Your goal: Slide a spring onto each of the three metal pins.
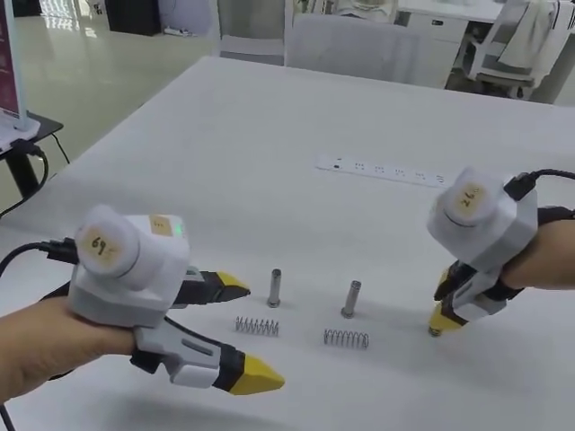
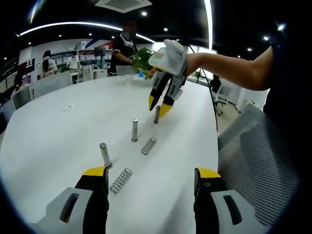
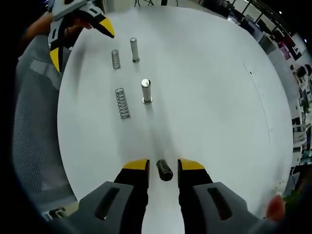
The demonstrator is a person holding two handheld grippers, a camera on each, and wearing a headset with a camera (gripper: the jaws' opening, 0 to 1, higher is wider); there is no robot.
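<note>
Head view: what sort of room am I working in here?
Most likely an open-plan office or meeting area: a large white table with a power strip lying on it, a mesh office chair beside it, and people standing beyond the table's far end in the left gripper view.

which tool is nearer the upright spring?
Right. The right tool has its jaws either side of the upright spring, tips right by it. The left tool is far back, beyond the near pin and far pin.
</note>
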